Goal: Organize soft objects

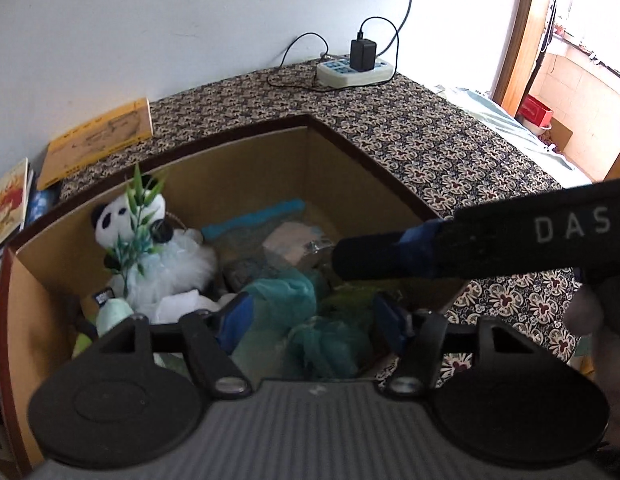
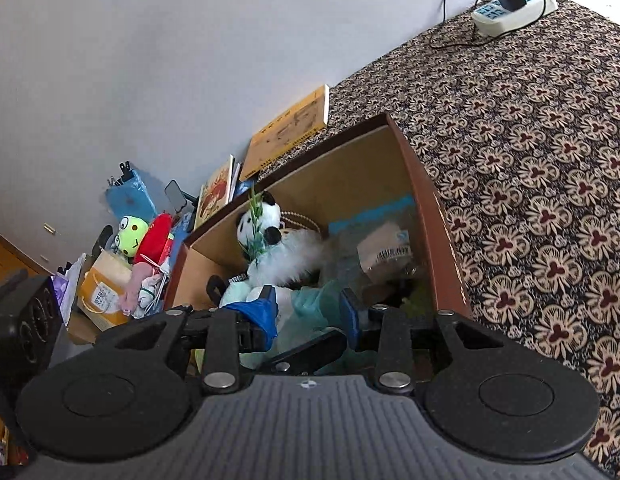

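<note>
Cardboard box [image 1: 238,168] fills frame centre, on a patterned cloth [image 1: 450,148]. Inside: panda plush [image 1: 126,216] w/ green sprig upper left, white pouf [image 1: 182,260] beside it, teal mesh pouf [image 1: 286,292] low centre, pkg w/ barcode label [image 2: 384,250] toward the right.

Left gripper [image 1: 310,316] fingers spread wide above the teal pouf, holding nothing. Right gripper [image 2: 308,312] fingers also apart, empty, over the box; in left view its black body crosses the right side, blocking the box corner, lettering "DAS" readable.

Power strip [image 1: 354,72] w/ black charger [image 1: 364,56] upper centre. Yellow book [image 1: 98,140] left by the wall. Right view lower left: frog plush [image 2: 130,236] in a paper bag [image 2: 100,292].
</note>
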The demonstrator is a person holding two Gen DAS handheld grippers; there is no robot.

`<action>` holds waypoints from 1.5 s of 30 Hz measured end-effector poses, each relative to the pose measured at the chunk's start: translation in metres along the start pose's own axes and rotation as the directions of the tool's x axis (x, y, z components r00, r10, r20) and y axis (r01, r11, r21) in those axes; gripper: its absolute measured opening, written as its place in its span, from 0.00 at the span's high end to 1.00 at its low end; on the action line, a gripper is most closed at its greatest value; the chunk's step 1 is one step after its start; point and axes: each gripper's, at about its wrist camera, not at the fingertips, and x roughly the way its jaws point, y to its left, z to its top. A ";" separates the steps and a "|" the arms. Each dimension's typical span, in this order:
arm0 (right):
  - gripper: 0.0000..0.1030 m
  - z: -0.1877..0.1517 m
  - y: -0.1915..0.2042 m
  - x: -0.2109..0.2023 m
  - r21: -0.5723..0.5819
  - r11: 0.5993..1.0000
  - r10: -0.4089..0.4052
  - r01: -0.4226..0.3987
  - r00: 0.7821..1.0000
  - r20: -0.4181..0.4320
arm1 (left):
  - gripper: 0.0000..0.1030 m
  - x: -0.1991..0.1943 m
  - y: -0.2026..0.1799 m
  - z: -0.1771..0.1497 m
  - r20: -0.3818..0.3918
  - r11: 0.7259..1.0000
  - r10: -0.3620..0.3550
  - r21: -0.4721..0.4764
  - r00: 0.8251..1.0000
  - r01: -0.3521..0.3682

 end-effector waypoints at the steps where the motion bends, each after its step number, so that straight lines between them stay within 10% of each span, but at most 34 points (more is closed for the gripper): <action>1: 0.82 -0.001 -0.001 -0.001 0.004 1.000 -0.004 0.004 1.000 0.001 | 0.36 0.000 0.001 0.000 0.000 1.000 -0.004 -0.001 1.000 0.004; 27: 0.82 -0.011 -0.023 -0.050 -0.040 0.999 0.026 -0.024 0.998 0.054 | 0.28 -0.033 -0.019 0.014 -0.036 0.971 0.200 -0.126 0.979 -0.203; 45: 0.81 -0.021 -0.094 -0.123 -0.035 0.957 -0.280 0.289 0.946 0.166 | 0.11 -0.005 -0.142 0.015 -0.061 0.984 0.164 -0.058 0.985 -0.167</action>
